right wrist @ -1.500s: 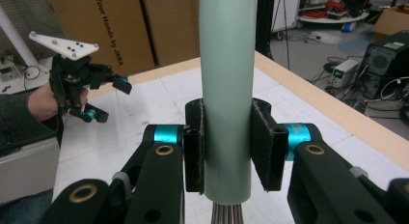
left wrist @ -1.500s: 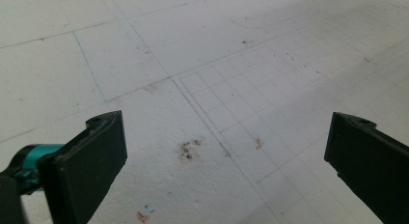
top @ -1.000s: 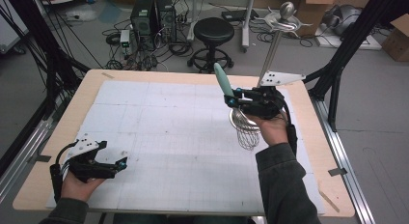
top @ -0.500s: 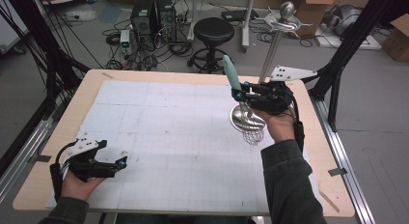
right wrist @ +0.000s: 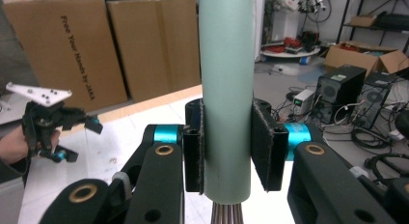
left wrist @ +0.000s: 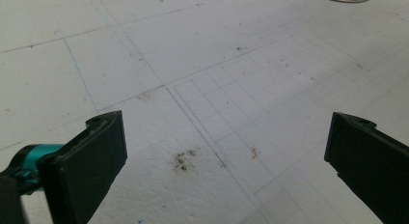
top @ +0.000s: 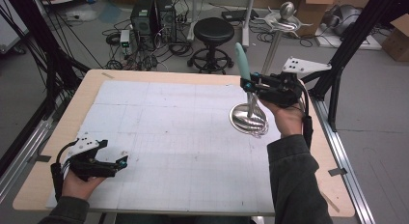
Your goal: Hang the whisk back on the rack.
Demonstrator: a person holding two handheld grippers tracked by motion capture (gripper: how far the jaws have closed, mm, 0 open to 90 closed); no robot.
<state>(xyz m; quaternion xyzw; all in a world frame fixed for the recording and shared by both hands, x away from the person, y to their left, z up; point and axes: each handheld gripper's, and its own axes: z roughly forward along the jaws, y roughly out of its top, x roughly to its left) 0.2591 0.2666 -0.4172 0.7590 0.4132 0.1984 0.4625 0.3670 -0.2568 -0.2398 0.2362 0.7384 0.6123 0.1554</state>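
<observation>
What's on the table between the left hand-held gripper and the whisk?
Nothing: the high view shows bare white mat between the left hand-held gripper and the whisk.

Whisk: pale-green handle, silver wires; table w/ white gridded mat; black jaws.

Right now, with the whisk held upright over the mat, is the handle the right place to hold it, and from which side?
Yes, probably. The metal wire whisk stands upright, wire head down, so its pale green handle is the firm, straight-sided part. The right gripper has come at it level from the side, its jaws shut flat on the handle's lower end just above the wires. The springy wire loops would likely flex and slip.
</observation>
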